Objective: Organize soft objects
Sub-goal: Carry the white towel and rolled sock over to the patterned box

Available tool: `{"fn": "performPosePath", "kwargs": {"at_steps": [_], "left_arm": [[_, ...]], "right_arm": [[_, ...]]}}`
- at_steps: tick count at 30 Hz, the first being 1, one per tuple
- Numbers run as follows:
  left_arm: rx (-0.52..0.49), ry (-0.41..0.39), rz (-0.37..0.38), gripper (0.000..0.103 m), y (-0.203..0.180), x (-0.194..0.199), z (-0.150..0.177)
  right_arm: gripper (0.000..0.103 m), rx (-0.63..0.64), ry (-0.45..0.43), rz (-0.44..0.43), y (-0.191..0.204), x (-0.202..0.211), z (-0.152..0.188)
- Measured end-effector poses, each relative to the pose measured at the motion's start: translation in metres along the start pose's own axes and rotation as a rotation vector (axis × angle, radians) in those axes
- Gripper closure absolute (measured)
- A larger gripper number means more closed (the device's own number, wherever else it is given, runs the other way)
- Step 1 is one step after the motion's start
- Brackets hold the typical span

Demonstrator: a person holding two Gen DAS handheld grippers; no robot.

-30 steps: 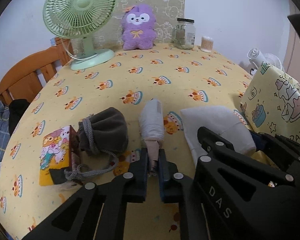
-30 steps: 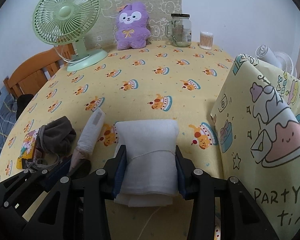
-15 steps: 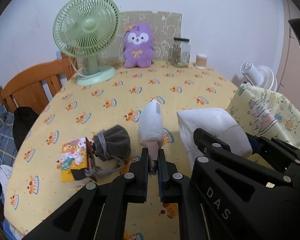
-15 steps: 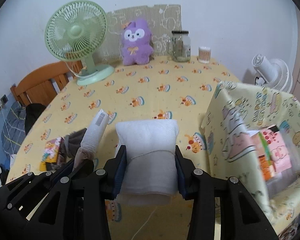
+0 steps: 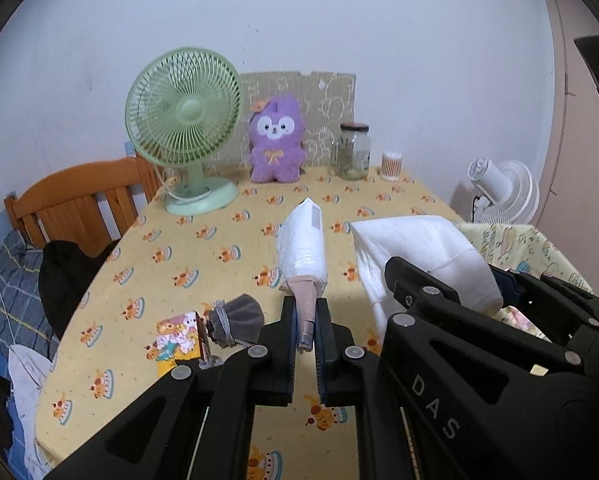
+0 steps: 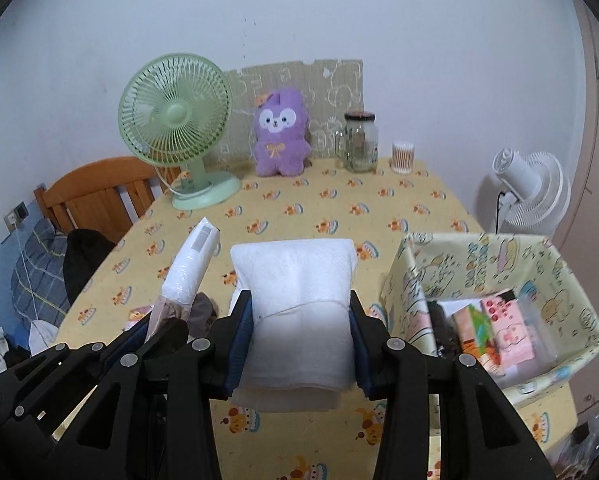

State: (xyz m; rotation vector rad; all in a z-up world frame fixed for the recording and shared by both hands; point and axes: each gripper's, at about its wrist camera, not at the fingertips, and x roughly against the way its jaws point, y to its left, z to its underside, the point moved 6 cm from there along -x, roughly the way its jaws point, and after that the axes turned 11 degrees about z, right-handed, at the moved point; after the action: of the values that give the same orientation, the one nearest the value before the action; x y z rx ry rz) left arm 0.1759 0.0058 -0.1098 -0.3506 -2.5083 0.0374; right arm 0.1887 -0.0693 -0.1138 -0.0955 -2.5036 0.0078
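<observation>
jaws tight on pack (image 5: 302, 248), wide on cloth (image 6: 299, 312)

A green desk fan (image 5: 183, 120) is standing at the table's far left; a glass jar (image 5: 354, 151) is sitting far right of it.

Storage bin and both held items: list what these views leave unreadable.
- Storage bin: right wrist view blurs its contents; left wrist view hides it behind the right gripper.
- White folded cloth: its near end lies behind the gripper body.
- Plastic-wrapped packet: label too small; left gripper covers its tail.
- Glass jar: contents too small.
</observation>
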Motion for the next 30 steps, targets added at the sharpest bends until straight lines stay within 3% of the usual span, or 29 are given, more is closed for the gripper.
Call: {"fn": "performPosePath", "kwargs": {"at_steps": [16, 30], "left_arm": [[-0.027, -0.102, -0.007, 0.098, -0.019, 0.041, -0.031], [-0.043, -0.126, 0.013, 0.098, -0.043, 0.046, -0.041]], "right_arm": [[0.056, 0.009, -0.118, 0.013, -0.012, 0.053, -0.035], [0.056, 0.001, -0.146, 0.031, -0.037, 0.066, -0.043]]}}
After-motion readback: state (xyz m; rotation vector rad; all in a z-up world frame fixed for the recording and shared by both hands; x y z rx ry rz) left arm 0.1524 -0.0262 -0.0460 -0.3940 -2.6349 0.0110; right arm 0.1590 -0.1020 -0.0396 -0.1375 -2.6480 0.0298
